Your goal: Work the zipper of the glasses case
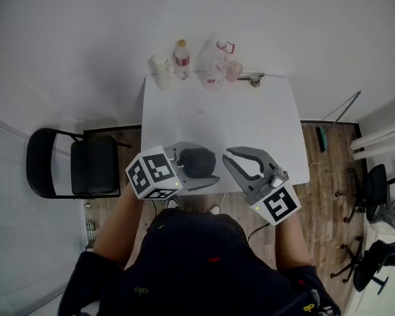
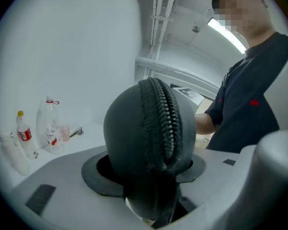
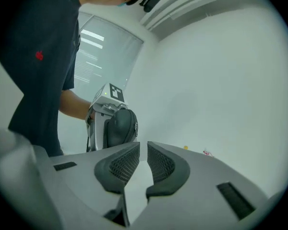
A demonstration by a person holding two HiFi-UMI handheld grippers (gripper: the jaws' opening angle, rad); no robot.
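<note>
At the near edge of the white rectangular tabletop, clamped between the left gripper's jaws: a dark grey, rounded fabric glasses case, end-on, jaws set wide around its body. Down the middle of the case, a black toothed zipper, its two rows drawn together along the stretch in sight. No brand or print visible on the case. Just to the right of that gripper, apart from it, the right gripper, ribbed pads almost together, nothing between them. Black-and-white square markers on both gripper cubes, no letters. Far beyond both grippers, along the back edge: a white cylinder, a small yellow-capped bottle with a red label, print too small to read, a clear plastic bottle and a pink cup. Bare white surface between that row and the grippers. Well left of the left gripper, a black chair on the wooden floor.
</note>
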